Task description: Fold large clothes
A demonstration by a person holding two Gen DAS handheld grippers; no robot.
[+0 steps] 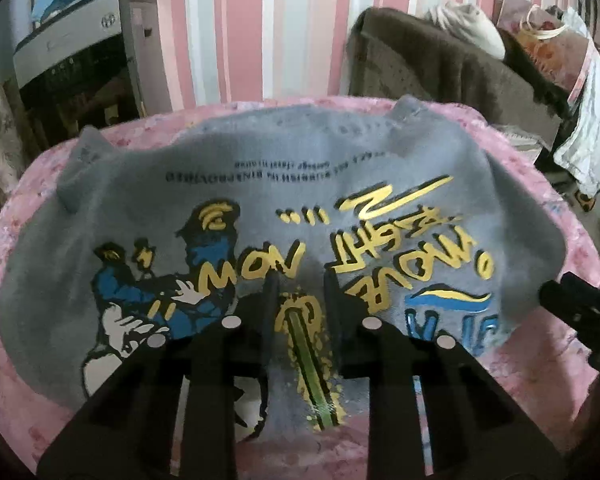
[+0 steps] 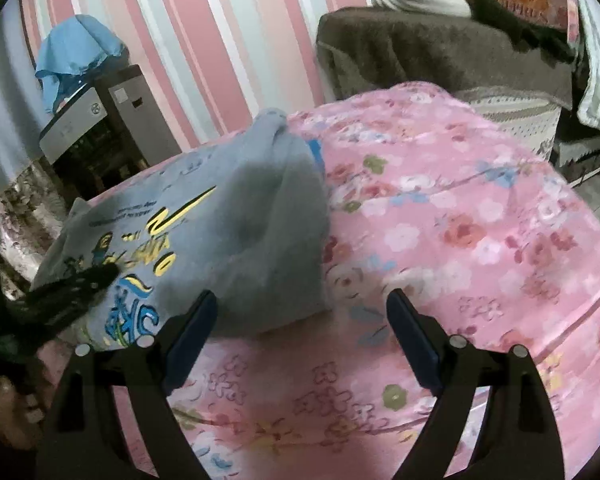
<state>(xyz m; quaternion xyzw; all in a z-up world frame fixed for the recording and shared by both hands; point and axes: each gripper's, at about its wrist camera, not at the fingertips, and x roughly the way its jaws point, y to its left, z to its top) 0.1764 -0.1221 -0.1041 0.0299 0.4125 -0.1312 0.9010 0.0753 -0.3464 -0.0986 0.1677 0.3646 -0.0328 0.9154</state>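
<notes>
A grey sweatshirt [image 1: 260, 184] with a blue, yellow and white print lies spread on a pink floral bedcover [image 1: 540, 360]. My left gripper [image 1: 300, 280] hovers over the middle of the print, its fingers a small gap apart with nothing between them. My right gripper [image 2: 302, 304] is open and empty, above the bedcover [image 2: 460, 240] just off the sweatshirt's [image 2: 252, 220] right edge, where a grey fold bulges up. The right gripper's tip also shows in the left wrist view [image 1: 576, 304], and the left gripper in the right wrist view [image 2: 76, 284].
A striped pink wall [image 1: 240, 32] stands behind the bed. A grey printer [image 1: 68, 48] under a blue cloth is at the left. A brown blanket [image 1: 440, 64] with a white bundle and bags lies at the right.
</notes>
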